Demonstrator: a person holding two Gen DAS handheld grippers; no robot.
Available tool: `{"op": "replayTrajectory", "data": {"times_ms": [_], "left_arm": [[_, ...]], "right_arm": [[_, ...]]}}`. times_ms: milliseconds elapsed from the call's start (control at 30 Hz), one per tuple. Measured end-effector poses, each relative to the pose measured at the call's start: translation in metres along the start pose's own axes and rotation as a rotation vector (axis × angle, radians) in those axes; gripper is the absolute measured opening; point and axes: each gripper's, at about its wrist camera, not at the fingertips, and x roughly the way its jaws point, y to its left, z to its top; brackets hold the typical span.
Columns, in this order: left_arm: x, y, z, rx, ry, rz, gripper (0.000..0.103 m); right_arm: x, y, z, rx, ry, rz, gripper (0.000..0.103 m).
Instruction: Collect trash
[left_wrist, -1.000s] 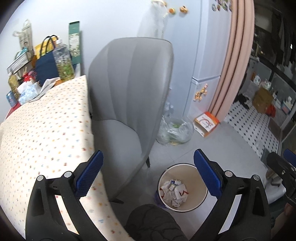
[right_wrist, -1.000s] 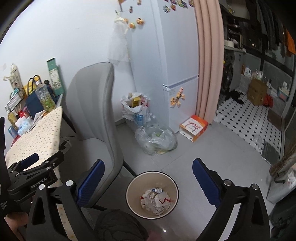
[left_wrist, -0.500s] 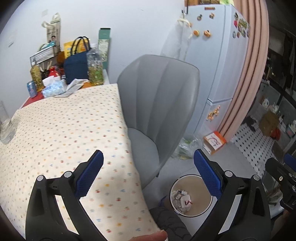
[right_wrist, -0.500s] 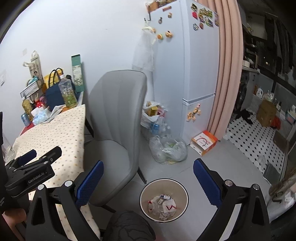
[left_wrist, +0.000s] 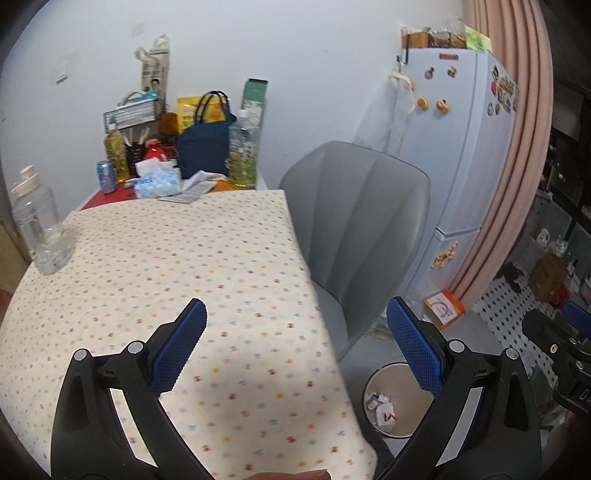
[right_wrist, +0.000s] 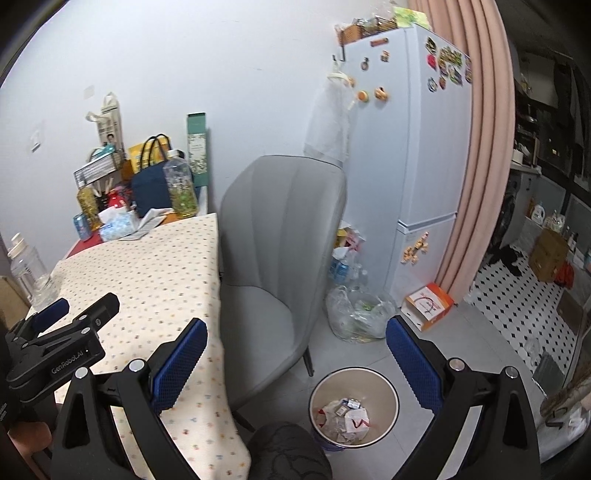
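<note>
Trash (right_wrist: 345, 415) sits crumpled in the bin (right_wrist: 391, 387) on the floor beside the grey chair (right_wrist: 280, 236), as my left gripper (left_wrist: 295, 343) and right gripper (right_wrist: 295, 345) hang spread wide, holding nothing. Risk, as I judge it: reaching across the dotted tablecloth (left_wrist: 166, 266), I could topple the clear bottle (left_wrist: 38, 225) at its edge.

Crumpled paper (right_wrist: 345, 417), matt cloth tablecloth (left_wrist: 166, 266)

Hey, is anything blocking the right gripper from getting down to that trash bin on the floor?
Nothing visible does. The right gripper is open and empty, the trash bin sits below it with its mouth uncovered, and the grey chair stands beside the bin, not over it.
</note>
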Motion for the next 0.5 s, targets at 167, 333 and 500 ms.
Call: {"op": "replayTrajectory", "data": {"times_ms": [167, 333, 500], "left_arm": [[-0.019, 0.021, -0.003, -0.018, -0.027, 0.033, 0.097], [-0.038, 0.044, -0.01, -0.047, -0.05, 0.073, 0.097], [-0.057, 0.065, -0.017, -0.071, -0.071, 0.112, 0.097]], "right_arm": [[-0.014, 0.026, -0.003, -0.034, -0.013, 0.036, 0.095], [-0.027, 0.051, -0.008, -0.072, -0.026, 0.08, 0.095], [-0.038, 0.069, -0.012, -0.094, -0.034, 0.117, 0.095]]}}
